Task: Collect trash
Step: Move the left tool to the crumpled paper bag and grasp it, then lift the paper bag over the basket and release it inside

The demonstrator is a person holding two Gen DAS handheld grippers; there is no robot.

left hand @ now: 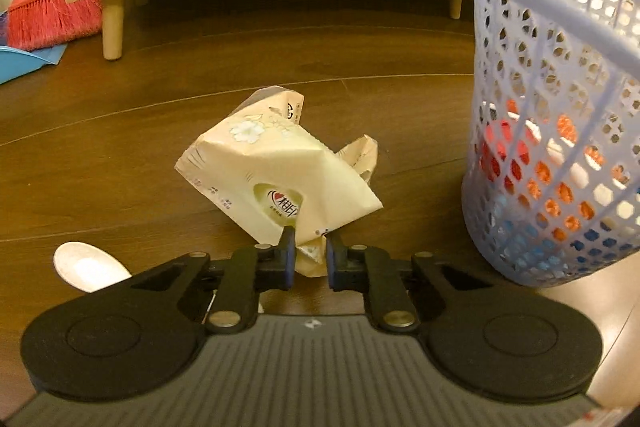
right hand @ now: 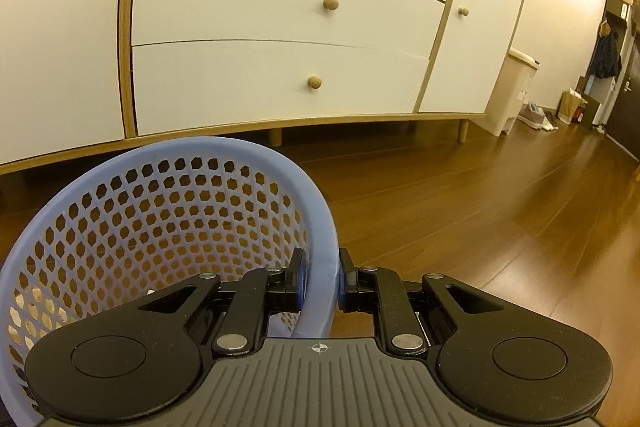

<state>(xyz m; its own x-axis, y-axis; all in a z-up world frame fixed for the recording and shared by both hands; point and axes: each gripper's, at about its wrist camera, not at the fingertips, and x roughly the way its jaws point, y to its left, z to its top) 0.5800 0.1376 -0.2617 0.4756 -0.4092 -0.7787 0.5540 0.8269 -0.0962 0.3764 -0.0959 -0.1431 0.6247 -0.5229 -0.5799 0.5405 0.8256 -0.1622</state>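
A crumpled cream tissue wrapper [left hand: 276, 171] with a flower print hangs above the wooden floor, pinched at its lower corner by my left gripper [left hand: 311, 255], which is shut on it. To its right stands a pale blue mesh wastebasket [left hand: 560, 115] with red, white and blue trash inside. In the right wrist view my right gripper [right hand: 320, 279] is shut on the rim of the same blue basket [right hand: 168, 223], one finger inside the wall and one outside. The basket's bottom is hidden by the gripper body there.
A white sideboard [right hand: 280, 39] on wooden legs runs along the wall behind. A red broom [left hand: 44, 7] and blue dustpan [left hand: 24, 63] lean at the far left. A white spoon-like piece [left hand: 86, 267] lies on the floor by my left gripper. A beige bin [right hand: 514, 91] and shoes sit far right.
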